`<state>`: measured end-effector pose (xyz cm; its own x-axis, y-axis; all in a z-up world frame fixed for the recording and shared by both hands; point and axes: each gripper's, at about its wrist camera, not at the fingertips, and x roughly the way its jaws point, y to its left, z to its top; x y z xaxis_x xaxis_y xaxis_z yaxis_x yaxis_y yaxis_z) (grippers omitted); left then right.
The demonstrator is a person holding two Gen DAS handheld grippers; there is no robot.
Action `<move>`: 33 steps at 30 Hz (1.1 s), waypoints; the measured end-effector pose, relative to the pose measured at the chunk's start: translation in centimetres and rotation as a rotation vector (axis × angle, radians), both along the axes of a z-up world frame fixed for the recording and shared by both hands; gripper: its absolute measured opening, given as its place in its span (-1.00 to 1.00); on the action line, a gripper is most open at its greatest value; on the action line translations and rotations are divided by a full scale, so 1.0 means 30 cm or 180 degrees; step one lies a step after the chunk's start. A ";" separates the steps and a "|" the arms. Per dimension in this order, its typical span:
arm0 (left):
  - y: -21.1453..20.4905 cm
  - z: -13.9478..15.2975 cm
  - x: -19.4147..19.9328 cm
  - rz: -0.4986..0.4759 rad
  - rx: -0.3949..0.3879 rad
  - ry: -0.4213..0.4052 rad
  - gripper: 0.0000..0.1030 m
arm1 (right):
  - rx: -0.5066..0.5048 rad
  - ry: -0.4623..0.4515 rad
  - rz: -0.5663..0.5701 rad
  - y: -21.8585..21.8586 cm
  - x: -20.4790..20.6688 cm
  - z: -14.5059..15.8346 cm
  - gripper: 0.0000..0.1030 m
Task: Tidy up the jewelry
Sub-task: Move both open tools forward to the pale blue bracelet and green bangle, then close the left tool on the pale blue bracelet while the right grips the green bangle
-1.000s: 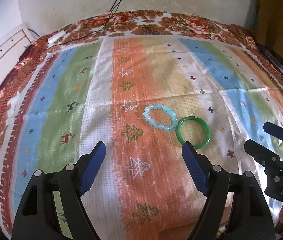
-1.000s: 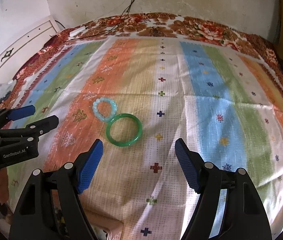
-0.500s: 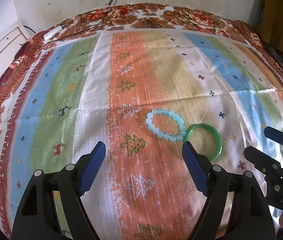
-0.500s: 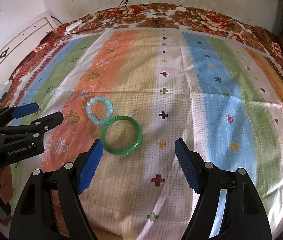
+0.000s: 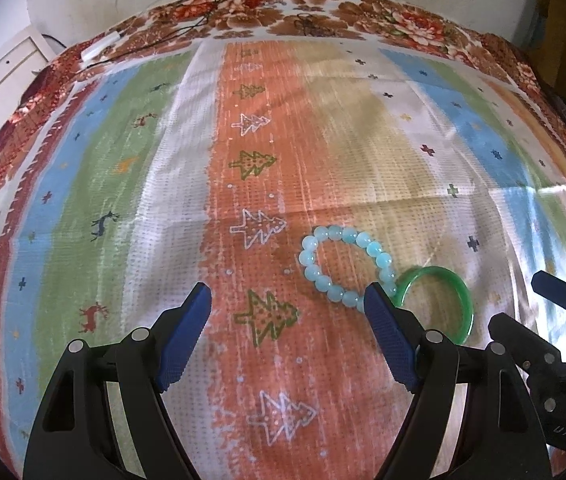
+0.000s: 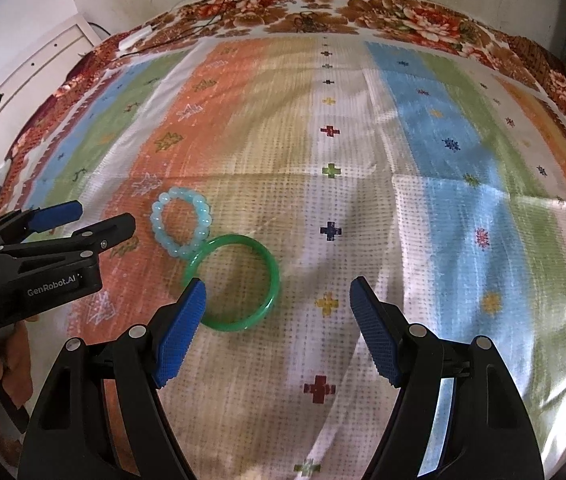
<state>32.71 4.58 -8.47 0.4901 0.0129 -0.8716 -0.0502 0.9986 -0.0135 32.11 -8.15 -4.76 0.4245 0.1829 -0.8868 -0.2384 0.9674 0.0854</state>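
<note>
A pale blue beaded bracelet [image 5: 346, 265] lies flat on the striped cloth, touching a green bangle [image 5: 463, 300] to its right. My left gripper [image 5: 287, 336] is open and empty, its right fingertip next to the beads and covering part of the bangle. In the right wrist view the beaded bracelet [image 6: 181, 227] and the green bangle [image 6: 270, 276] lie left of centre. My right gripper [image 6: 277, 324] is open and empty, its left fingertip over the bangle's near edge. The left gripper [image 6: 99, 218] shows there at the left, the right gripper [image 5: 523, 304] at the left view's right edge.
The striped patterned cloth [image 5: 123, 200] covers a bed with a floral border [image 5: 323, 20]. Black cables and a white plug [image 5: 101, 46] lie at the far left corner. A white cabinet [image 6: 43, 64] stands at the left, a wall behind.
Both grippers have moved forward and lower towards the two bracelets, which now sit closer to the fingertips. The jewelry has not moved.
</note>
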 end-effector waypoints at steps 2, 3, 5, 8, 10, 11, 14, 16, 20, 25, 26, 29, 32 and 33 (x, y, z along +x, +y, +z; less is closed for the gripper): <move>-0.005 -0.012 0.016 -0.0018 0.0011 0.0028 0.51 | -0.0023 0.0019 0.0001 0.002 0.009 -0.012 0.44; -0.004 -0.015 0.022 -0.0022 0.0006 0.0039 0.51 | -0.0032 0.0033 -0.0002 0.003 0.014 -0.019 0.44; 0.002 -0.021 0.038 -0.0012 -0.0048 0.0061 0.51 | -0.0054 0.0059 -0.0003 0.005 0.025 -0.034 0.44; 0.005 -0.034 0.062 -0.0030 -0.0117 0.0097 0.51 | -0.0077 0.0081 0.0013 0.013 0.036 -0.051 0.44; 0.001 -0.043 0.073 -0.0045 -0.0117 0.0115 0.51 | -0.0089 0.0098 0.0027 0.018 0.042 -0.062 0.44; -0.002 -0.051 0.079 -0.0064 -0.0108 0.0131 0.51 | -0.0101 0.0106 0.0035 0.020 0.045 -0.068 0.44; -0.012 -0.071 0.086 -0.0099 -0.0074 0.0179 0.51 | -0.0151 0.0129 0.0042 0.024 0.051 -0.083 0.44; -0.018 -0.091 0.093 -0.0121 -0.0035 0.0225 0.51 | -0.0203 0.0143 0.0024 0.025 0.058 -0.095 0.44; -0.016 -0.134 0.108 -0.0143 0.0032 0.0242 0.50 | -0.0301 0.0174 0.0056 0.031 0.063 -0.123 0.44; -0.021 -0.140 0.105 -0.0289 0.0090 0.0156 0.24 | -0.0387 0.0159 0.0103 0.037 0.062 -0.139 0.43; -0.021 -0.141 0.105 -0.0297 0.0092 0.0153 0.17 | -0.0377 0.0170 0.0092 0.033 0.064 -0.140 0.41; -0.014 -0.140 0.105 -0.0307 0.0093 0.0165 -0.22 | -0.0373 0.0182 0.0077 0.023 0.067 -0.135 0.03; -0.007 -0.141 0.105 -0.0266 0.0193 0.0179 -0.78 | -0.0281 0.0227 0.0093 0.015 0.068 -0.133 -0.41; 0.000 -0.140 0.104 -0.0255 0.0171 0.0183 -0.78 | -0.0269 0.0234 0.0104 0.013 0.068 -0.134 -0.67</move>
